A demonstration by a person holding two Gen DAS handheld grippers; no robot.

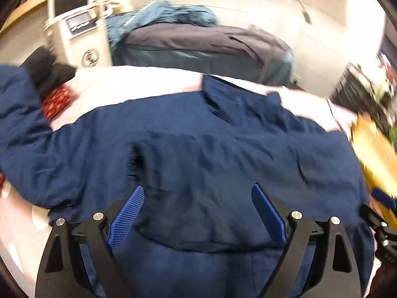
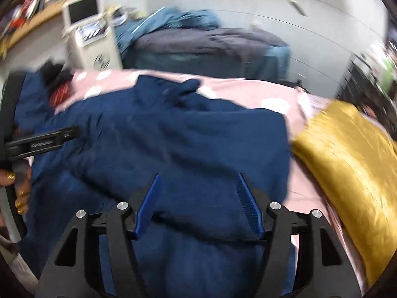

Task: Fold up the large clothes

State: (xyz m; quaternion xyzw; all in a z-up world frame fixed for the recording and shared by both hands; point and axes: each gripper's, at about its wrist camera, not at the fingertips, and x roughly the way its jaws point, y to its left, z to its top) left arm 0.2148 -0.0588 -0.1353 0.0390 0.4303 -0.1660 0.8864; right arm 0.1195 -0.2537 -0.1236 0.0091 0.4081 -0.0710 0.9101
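The left gripper [image 1: 197, 207] and right gripper [image 2: 198, 200] are both held with jaws spread and empty above the navy garment [image 1: 198, 154], which is laid partly folded across the pink bedcover [image 2: 248, 87]. Just beside it a gold cloth [image 2: 352, 164] is seen; farther off, a second bed [image 1: 211, 47] is piled with dark bedding.

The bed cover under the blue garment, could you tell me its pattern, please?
Pink bed cover with white dots, clearest in the right wrist view.
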